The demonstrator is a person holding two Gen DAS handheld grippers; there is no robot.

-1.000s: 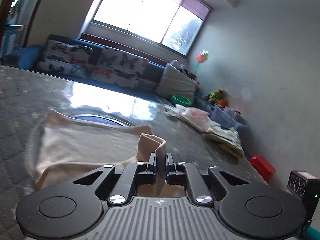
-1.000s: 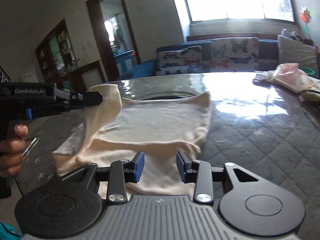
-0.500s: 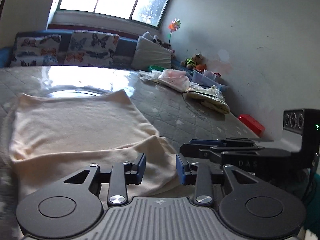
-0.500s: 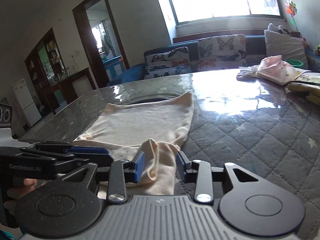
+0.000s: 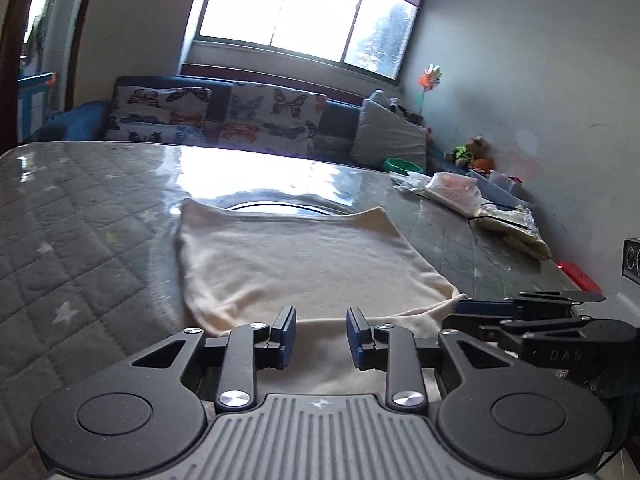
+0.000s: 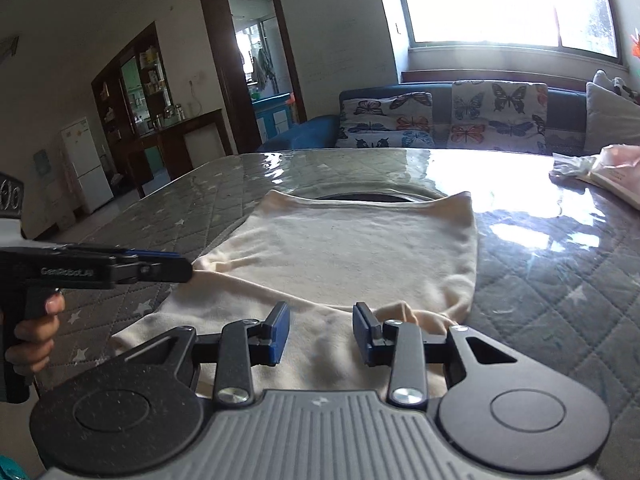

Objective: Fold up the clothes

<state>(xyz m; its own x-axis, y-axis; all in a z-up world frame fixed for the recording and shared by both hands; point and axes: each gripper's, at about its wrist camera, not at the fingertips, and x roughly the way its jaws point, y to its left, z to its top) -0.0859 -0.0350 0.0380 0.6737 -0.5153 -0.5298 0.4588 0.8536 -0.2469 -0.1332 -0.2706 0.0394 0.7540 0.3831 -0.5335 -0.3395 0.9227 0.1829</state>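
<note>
A cream garment (image 5: 304,264) lies on the quilted grey table, its near part folded over into a flat layer. It shows in the right wrist view (image 6: 352,256) too. My left gripper (image 5: 321,336) is open and empty, low over the garment's near edge. My right gripper (image 6: 320,334) is open and empty over the near fold. In the left wrist view the right gripper (image 5: 520,320) lies at the garment's right corner. In the right wrist view the left gripper (image 6: 160,268) sits at the garment's left corner.
The grey quilted table (image 5: 80,240) has a glossy cover. Bagged items (image 5: 456,192) and a packet (image 5: 516,232) lie at its far right; they show in the right wrist view (image 6: 608,172). A sofa with butterfly cushions (image 5: 240,120) stands behind. A red box (image 5: 578,274) lies by the wall.
One second ago my left gripper was shut on a lifted fold of the garment. It has let go and the fold lies flat. Both grippers have drawn back to the near edge.
</note>
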